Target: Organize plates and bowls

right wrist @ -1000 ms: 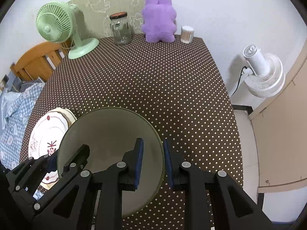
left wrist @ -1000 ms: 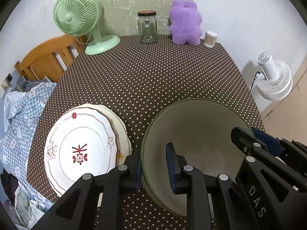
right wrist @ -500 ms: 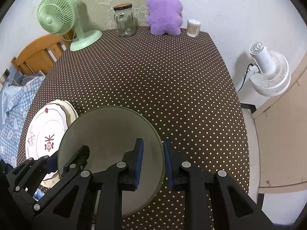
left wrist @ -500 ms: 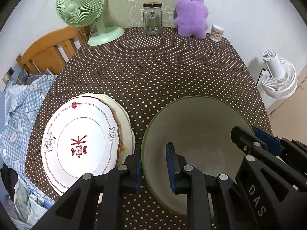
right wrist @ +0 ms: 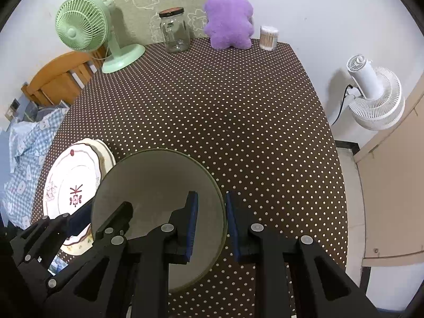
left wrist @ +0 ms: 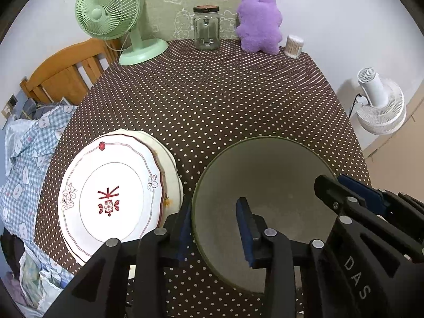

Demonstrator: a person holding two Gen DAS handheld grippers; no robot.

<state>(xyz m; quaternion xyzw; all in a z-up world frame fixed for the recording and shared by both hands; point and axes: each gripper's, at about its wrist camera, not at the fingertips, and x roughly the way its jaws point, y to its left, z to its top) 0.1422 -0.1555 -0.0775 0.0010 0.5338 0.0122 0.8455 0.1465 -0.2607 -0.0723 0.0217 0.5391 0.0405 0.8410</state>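
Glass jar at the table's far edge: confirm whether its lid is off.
No. The glass jar stands upright with its dark lid seated on top, between the green fan and purple plush toy.

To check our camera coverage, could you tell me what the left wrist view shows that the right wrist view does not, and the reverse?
Only the left wrist view: a look straight between the left gripper's opening jaws, which straddle the bowl's left rim, and nearly the whole patterned plate.
Only the right wrist view: a look straight along the right gripper, clamped on the bowl's right rim.
Both: the bowl, green fan, jar, purple plush toy and white fan.
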